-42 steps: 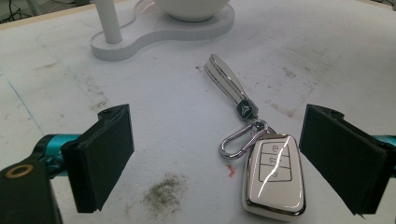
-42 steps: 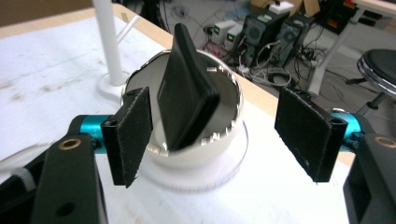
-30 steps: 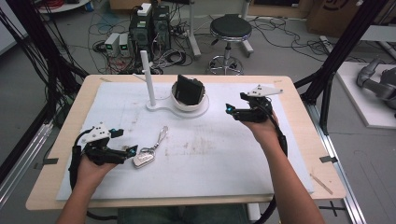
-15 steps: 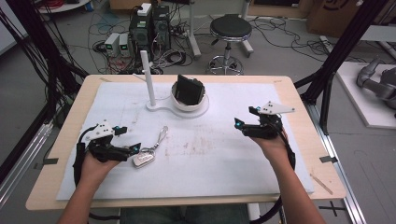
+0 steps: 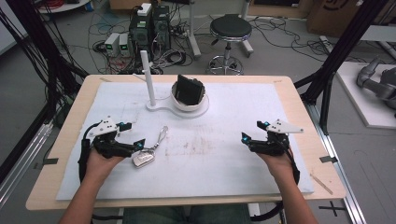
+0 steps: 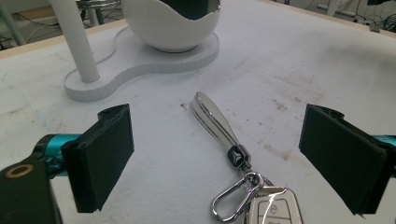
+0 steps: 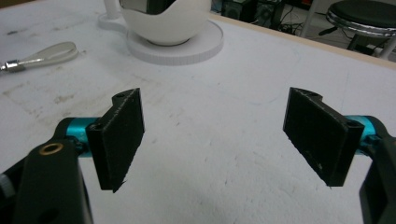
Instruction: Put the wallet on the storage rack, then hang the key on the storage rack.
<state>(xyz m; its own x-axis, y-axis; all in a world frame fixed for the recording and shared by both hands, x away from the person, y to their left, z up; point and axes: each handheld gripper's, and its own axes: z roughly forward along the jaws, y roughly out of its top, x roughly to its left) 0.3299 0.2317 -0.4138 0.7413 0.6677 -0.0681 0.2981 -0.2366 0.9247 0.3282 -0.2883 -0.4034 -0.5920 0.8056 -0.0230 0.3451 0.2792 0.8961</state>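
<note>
A: The left gripper point(image 5: 135, 145) is sitting right at the car key point(image 5: 144, 158), jaws spread wide, and the key fob is lying between them but nothing is pressing on it.

B: So no grip yet. The key is resting flat on the white mat point(image 5: 224, 177), at the near left, well apart from the white stand point(image 5: 180, 103) with its bowl and post.

A: Exactly. I'd judge this as early going: the approach is done, the closing and lifting are all left to do.

B: And the right gripper point(image 5: 250, 140)?

A: It's hovering over bare mat on the right side, jaws having just been opening wider, nothing between them.

B: Which way is the key lying?

A: Its long axis is running diagonally. The fob is at the near end by the person's left hand, then the carabiner clip point(image 6: 231, 198), then the silver strap point(image 6: 215, 122) pointing away toward the stand.

B: So the strap end is aiming up-table, roughly at the post point(image 5: 149, 79).
</note>
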